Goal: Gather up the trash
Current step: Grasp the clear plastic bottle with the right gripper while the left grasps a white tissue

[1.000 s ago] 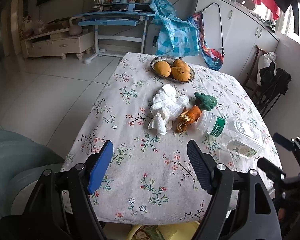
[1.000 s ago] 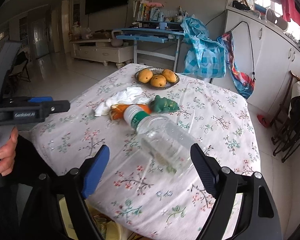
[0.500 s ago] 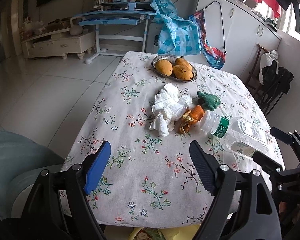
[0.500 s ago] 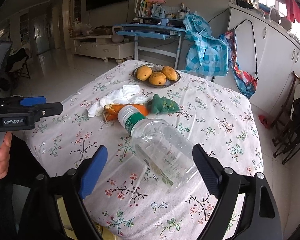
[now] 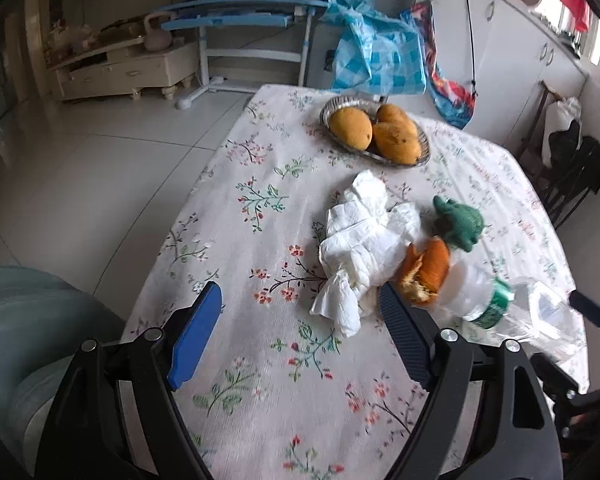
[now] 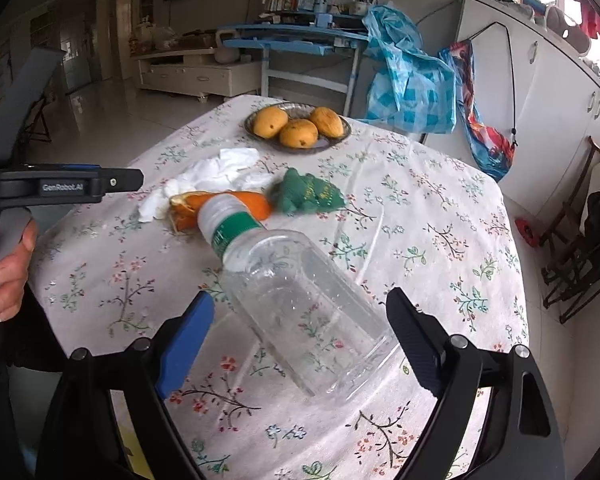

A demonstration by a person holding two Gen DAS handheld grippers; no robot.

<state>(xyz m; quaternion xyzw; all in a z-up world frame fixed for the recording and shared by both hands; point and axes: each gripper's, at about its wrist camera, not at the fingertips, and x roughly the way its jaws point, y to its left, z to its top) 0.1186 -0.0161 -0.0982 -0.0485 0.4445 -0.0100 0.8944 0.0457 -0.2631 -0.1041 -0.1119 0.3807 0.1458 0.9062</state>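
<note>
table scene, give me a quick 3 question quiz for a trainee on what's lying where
1. True or false: the clear plastic bottle stands upright on the table.
2. Which item lies right against the bottle's capped end? A) green crumpled wrapper B) orange peel C) dish of mangoes
3. Fill in: the right gripper has its jaws open on either side of the ____, not touching it.

Key
1. False. It lies on its side.
2. B. The peel sits at the cap, with the crumpled white tissue beyond it.
3. Bottle. The left gripper is open too, short of the tissue.
</note>
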